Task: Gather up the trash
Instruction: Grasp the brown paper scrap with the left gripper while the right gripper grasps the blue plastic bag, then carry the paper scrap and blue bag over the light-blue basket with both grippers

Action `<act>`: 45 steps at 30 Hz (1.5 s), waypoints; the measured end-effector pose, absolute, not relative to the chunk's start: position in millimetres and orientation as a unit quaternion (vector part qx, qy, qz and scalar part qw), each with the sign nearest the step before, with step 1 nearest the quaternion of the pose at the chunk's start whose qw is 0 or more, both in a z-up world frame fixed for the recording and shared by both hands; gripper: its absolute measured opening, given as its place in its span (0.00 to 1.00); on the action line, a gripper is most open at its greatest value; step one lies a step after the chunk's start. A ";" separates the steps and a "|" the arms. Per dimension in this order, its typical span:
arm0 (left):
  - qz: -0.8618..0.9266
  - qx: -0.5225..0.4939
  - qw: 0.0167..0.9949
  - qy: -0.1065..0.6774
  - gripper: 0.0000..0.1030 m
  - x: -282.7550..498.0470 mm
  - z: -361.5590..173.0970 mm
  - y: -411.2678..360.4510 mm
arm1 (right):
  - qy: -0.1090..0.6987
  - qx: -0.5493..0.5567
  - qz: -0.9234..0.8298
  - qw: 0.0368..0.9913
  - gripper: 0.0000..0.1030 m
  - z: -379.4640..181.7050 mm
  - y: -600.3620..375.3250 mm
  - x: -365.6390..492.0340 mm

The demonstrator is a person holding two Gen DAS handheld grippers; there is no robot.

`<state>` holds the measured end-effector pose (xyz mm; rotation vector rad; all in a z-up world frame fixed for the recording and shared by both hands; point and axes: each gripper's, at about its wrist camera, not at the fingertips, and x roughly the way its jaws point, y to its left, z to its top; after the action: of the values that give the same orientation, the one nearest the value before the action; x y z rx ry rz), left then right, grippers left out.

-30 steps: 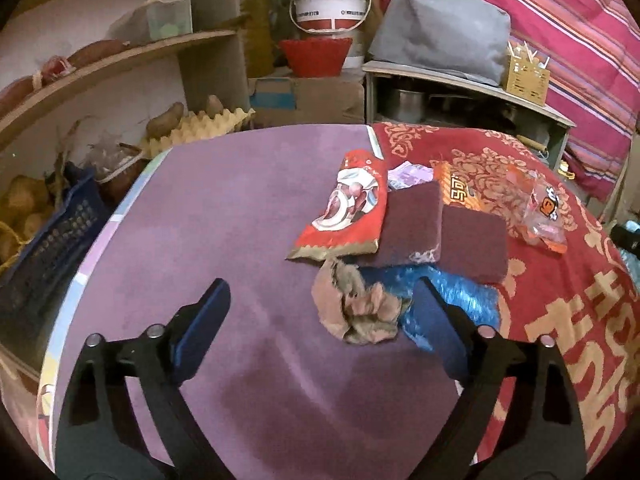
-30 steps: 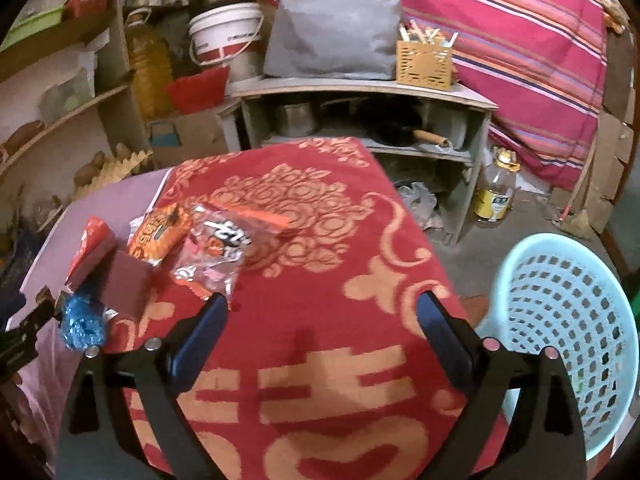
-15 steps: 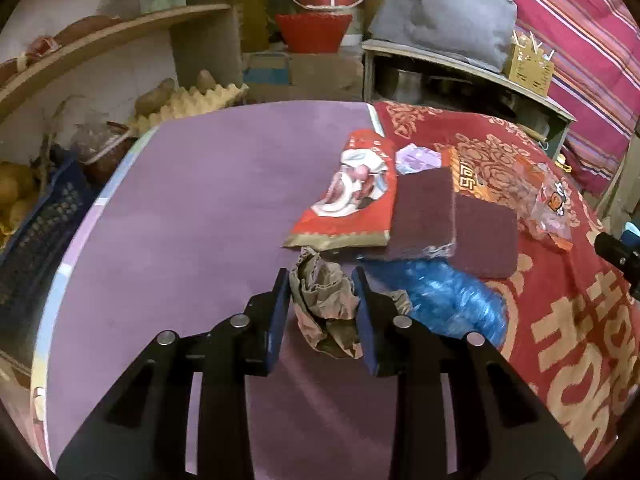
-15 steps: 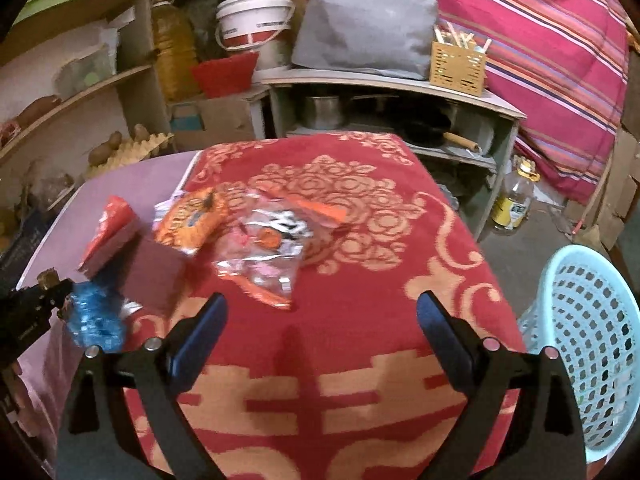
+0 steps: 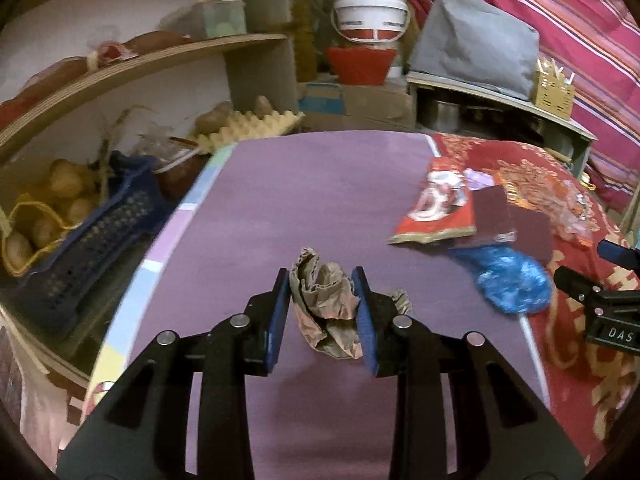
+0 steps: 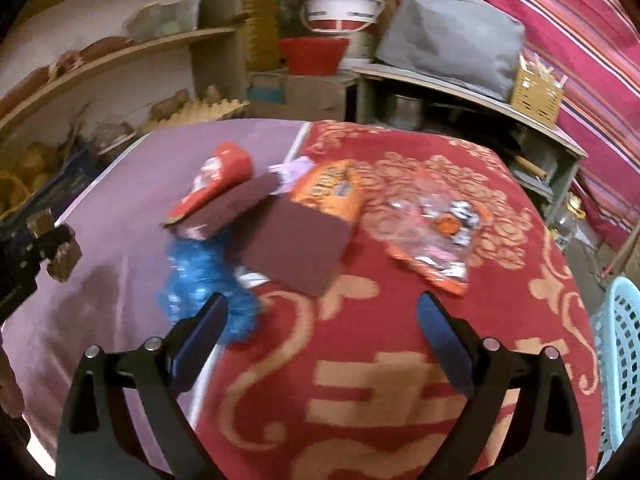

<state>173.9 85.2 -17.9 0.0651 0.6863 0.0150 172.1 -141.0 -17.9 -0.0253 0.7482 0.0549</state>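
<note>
My left gripper (image 5: 322, 284) is shut on a crumpled brown paper wad (image 5: 326, 308), held above the purple table (image 5: 280, 200). A red snack wrapper (image 5: 436, 208), dark red pads (image 5: 504, 220) and a crumpled blue plastic bag (image 5: 508, 280) lie to its right. My right gripper (image 6: 322, 310) is open and empty over the red patterned cloth (image 6: 400, 360). Ahead of it lie the blue bag (image 6: 204, 272), a dark red pad (image 6: 300, 248), an orange snack bag (image 6: 332, 188), the red wrapper (image 6: 220, 176) and a clear orange-printed wrapper (image 6: 436, 240).
A pale blue laundry basket (image 6: 620, 360) stands on the floor at the right of the table. Shelves with potatoes, a dark blue crate (image 5: 92, 248) and an egg tray (image 5: 256, 128) stand at the left. A low shelf with a grey bundle (image 5: 472, 48) is behind.
My left gripper closed on the brown paper wad and has lifted it leftward off the pile. My right gripper has swung left toward the trash pile, still open.
</note>
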 end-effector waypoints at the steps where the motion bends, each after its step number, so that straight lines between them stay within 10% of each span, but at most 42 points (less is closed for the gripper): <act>1: 0.011 0.029 0.941 0.336 0.29 173.2 -18.0 91.2 | 0.368 -0.014 0.034 0.929 0.90 -19.9 -134.5 173.2; 9: 0.034 0.015 0.939 0.341 0.29 171.6 -20.3 127.1 | 0.374 -0.039 0.069 0.924 0.87 -27.5 -99.8 183.2; 19: 0.029 0.021 0.942 0.333 0.29 170.8 -14.9 122.7 | 0.381 -0.041 0.140 0.913 0.23 -29.1 -85.9 178.6; 45: -0.054 0.039 0.955 0.289 0.29 164.2 22.9 -17.2 | 0.319 0.048 0.054 0.945 0.19 34.4 -278.1 102.3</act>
<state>164.2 -17.2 22.9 0.0801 0.5879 -0.1102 102.3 -278.1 34.4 0.0975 0.6495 0.1100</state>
